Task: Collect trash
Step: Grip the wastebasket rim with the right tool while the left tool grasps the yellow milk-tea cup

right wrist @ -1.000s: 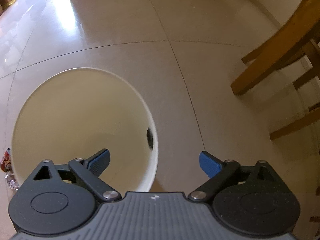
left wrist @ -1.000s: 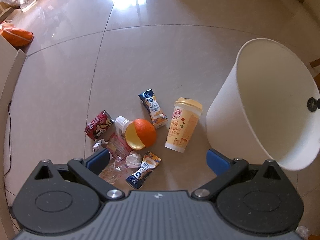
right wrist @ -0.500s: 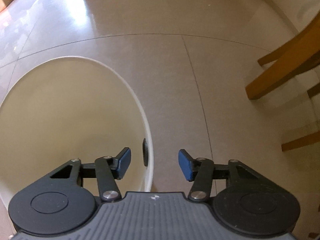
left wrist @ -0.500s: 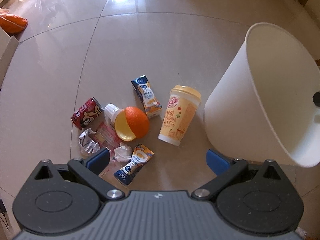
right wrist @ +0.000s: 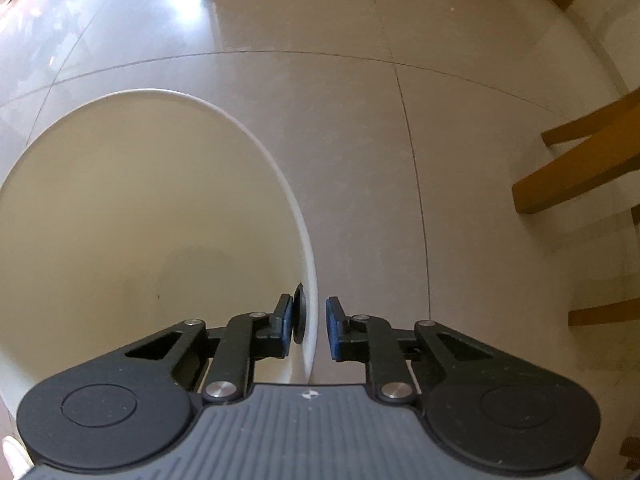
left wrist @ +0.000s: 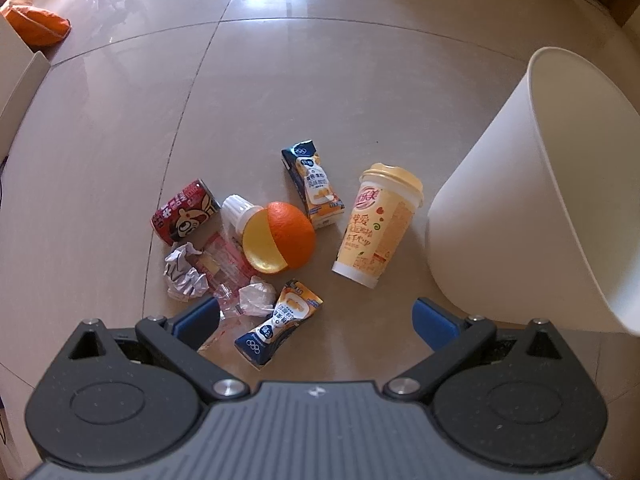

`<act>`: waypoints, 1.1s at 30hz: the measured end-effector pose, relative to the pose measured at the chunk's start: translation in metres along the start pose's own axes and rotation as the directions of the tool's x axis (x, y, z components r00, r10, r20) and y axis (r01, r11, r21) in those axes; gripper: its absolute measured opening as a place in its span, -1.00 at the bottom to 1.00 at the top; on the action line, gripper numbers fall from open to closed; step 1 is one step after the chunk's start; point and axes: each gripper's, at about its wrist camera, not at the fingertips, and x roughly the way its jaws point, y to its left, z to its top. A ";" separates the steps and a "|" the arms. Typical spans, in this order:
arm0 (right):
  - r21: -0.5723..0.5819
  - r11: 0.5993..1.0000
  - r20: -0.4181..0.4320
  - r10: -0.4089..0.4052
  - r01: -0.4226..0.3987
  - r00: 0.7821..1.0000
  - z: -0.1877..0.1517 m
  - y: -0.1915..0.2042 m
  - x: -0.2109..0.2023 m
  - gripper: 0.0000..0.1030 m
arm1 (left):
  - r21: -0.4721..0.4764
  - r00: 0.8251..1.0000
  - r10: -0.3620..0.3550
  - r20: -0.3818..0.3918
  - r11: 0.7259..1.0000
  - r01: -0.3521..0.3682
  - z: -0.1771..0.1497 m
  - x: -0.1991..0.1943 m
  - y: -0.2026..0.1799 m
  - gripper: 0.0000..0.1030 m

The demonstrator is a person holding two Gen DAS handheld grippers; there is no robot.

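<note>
Litter lies on the tiled floor in the left wrist view: a red can (left wrist: 186, 212), an orange (left wrist: 290, 240), a blue carton (left wrist: 314, 184), an upright yellow drink cup (left wrist: 376, 224), a blue pouch (left wrist: 278, 322), crumpled paper (left wrist: 184, 272) and a clear wrapper (left wrist: 224, 264). My left gripper (left wrist: 316, 318) hangs open above the pouch and holds nothing. The white bin (left wrist: 520, 200) stands to the right. The jaws of my right gripper (right wrist: 310, 326) are closing on the bin's rim (right wrist: 312, 280). The inner pad lies against a black knob (right wrist: 299, 312) and the outer pad is at the outside wall.
Wooden chair legs (right wrist: 580, 176) stand right of the bin. An orange bag (left wrist: 36, 28) and a white box edge (left wrist: 16, 80) are at the far left. Pale floor tiles stretch beyond the litter.
The right jaws have gone from wide open to nearly together around the bin's rim. Both grippers have sunk, so the litter and the bin look closer.
</note>
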 end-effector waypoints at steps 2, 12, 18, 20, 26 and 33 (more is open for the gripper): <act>-0.013 1.000 -0.018 0.006 -0.007 1.000 0.005 0.003 -0.001 -0.73 | 0.001 1.000 0.002 -0.003 1.000 -0.002 -0.001 -0.001 0.000 0.97; -0.052 0.999 -0.041 0.006 -0.008 0.999 0.019 0.004 -0.001 -0.78 | 0.072 1.000 -0.002 0.024 0.997 0.000 0.010 0.009 -0.006 0.97; -0.065 0.998 -0.020 0.004 -0.006 1.000 0.009 0.018 -0.007 -0.77 | 0.139 0.999 -0.039 0.035 0.990 0.034 0.019 0.028 -0.012 0.97; -0.068 0.998 -0.024 0.009 -0.011 1.000 0.008 0.019 -0.008 -0.78 | 0.161 0.997 -0.066 0.032 0.985 0.060 0.023 0.037 -0.015 0.97; -0.088 0.996 -0.029 -0.008 0.006 1.000 0.004 0.028 -0.012 -0.77 | 0.294 0.989 -0.142 0.040 0.948 0.124 0.029 0.078 -0.033 0.61; -0.103 0.995 -0.037 -0.001 -0.002 0.999 0.008 0.024 -0.017 -0.78 | 0.375 0.978 -0.195 0.072 0.914 0.155 0.028 0.128 -0.054 0.44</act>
